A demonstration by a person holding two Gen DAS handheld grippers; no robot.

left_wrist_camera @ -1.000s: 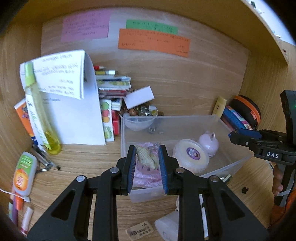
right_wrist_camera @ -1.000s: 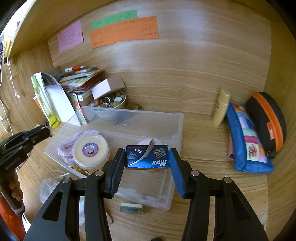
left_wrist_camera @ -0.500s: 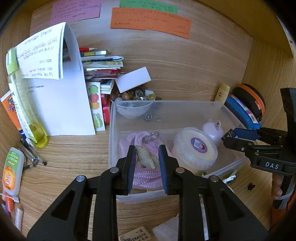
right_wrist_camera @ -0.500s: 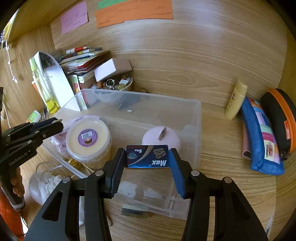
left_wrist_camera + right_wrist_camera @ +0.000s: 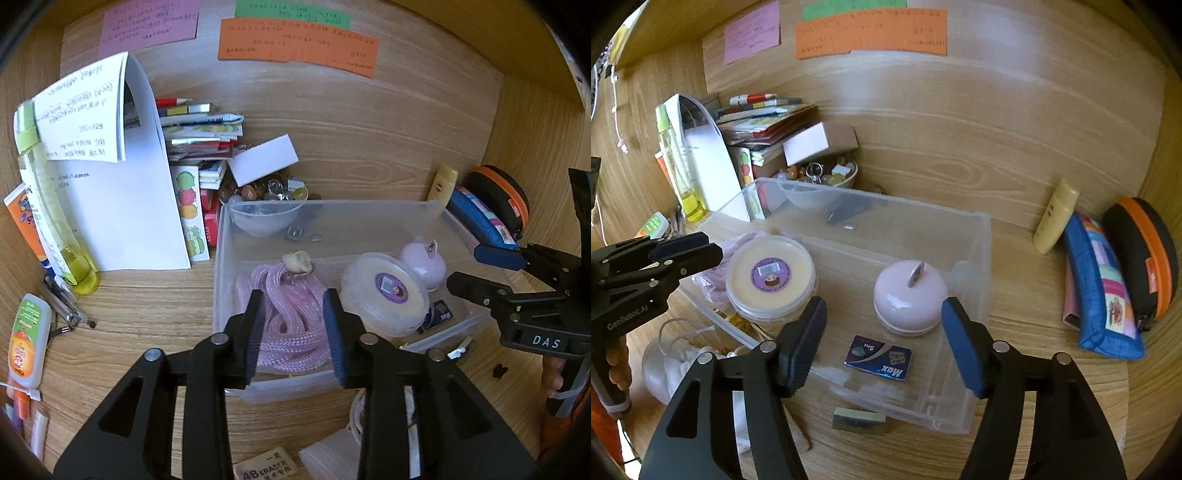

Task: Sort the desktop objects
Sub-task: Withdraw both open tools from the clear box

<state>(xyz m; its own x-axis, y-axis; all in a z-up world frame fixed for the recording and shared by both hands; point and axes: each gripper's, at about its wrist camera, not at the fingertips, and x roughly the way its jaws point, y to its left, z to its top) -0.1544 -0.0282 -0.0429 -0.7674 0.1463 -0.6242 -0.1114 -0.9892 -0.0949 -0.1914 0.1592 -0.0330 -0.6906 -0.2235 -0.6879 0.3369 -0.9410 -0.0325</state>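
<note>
Clear plastic bin (image 5: pixel 975 258) is sitting on the desk, holding a pink rope (image 5: pixel 291 317), a shell (image 5: pixel 297 260) lying on the rope, a round lidded tub (image 5: pixel 771 275), a pink round case (image 5: pixel 908 299) and a blue card packet (image 5: pixel 879 357). Left gripper (image 5: pixel 295 332) and right gripper (image 5: pixel 882 343) are hovering over the bin, jaws just opening, nothing between them.

The left gripper (image 5: pixel 295 332) has just been opening, nothing between its jaws; the shell (image 5: pixel 297 261) lies on pink rope (image 5: pixel 291 317) in the clear bin (image 5: pixel 221 258)
</note>
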